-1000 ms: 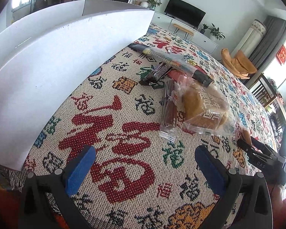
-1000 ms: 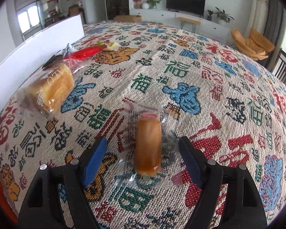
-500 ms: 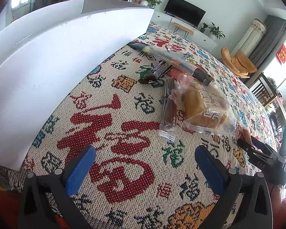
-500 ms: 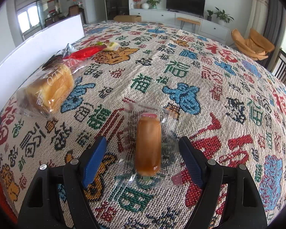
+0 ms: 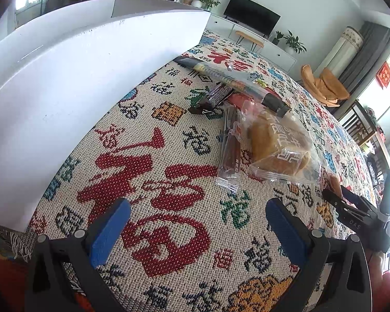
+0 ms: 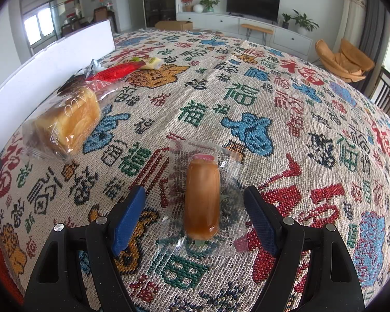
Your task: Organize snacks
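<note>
My right gripper (image 6: pixel 195 197) is open, with a bread roll in a clear wrapper (image 6: pixel 202 195) lying on the cloth between its fingers. A wrapped bread loaf (image 6: pixel 67 122) lies to its left; it also shows in the left wrist view (image 5: pixel 278 145). Beside the loaf lie a wrapped sausage stick (image 5: pixel 230 145), a dark snack bar (image 5: pixel 213 97) and a long dark packet (image 5: pixel 236 83). My left gripper (image 5: pixel 195 213) is open and empty above the patterned cloth, short of these snacks. The right gripper shows at the right edge of the left wrist view (image 5: pixel 351 208).
A white box (image 5: pixel 78 78) stands along the left side of the table. A red packet (image 6: pixel 114 72) and a yellow-green packet (image 6: pixel 148 62) lie beyond the loaf. The patterned cloth (image 6: pixel 273 104) covers the whole table.
Almost nothing: the right gripper has edged slightly toward the roll, and the left view has shifted very slightly. Both grippers stay open.
</note>
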Demonstrator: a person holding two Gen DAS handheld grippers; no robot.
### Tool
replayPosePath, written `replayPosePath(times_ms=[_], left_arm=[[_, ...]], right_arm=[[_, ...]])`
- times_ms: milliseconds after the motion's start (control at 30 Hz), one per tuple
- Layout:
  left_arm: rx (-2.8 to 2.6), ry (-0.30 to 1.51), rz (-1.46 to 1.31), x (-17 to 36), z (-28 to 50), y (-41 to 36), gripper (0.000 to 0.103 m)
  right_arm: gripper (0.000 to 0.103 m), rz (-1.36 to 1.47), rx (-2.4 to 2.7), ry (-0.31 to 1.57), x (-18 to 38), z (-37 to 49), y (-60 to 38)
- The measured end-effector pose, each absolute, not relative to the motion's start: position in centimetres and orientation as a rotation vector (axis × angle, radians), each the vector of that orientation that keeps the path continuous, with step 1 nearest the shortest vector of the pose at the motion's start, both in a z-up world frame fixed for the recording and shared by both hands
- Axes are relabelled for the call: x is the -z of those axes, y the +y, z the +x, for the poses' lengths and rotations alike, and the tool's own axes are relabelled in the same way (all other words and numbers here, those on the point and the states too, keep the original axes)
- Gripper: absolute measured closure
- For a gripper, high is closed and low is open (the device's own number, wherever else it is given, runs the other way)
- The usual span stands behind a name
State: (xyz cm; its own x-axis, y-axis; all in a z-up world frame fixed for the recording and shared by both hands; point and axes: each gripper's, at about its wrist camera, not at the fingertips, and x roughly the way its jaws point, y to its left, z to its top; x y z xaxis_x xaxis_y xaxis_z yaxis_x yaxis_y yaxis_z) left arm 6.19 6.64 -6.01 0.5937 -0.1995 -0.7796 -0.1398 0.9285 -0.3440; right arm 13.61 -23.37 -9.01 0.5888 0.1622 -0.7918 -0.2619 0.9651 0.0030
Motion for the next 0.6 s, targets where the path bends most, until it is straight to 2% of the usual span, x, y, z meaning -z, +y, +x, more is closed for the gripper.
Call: replayPosePath(times_ms=[233,600], left_arm=[[0.143,0.840,-0.551,5.2,5.1,8.7,0.000],[0.115,0.874,-0.533,5.2,5.6,8.6,0.001]], right_arm=[[0.022,-0.118,-0.247,0.908,9.0,13.6,-23.4],[0.022,-0.118,-0.247,0.907,9.0,13.6,-23.4]])
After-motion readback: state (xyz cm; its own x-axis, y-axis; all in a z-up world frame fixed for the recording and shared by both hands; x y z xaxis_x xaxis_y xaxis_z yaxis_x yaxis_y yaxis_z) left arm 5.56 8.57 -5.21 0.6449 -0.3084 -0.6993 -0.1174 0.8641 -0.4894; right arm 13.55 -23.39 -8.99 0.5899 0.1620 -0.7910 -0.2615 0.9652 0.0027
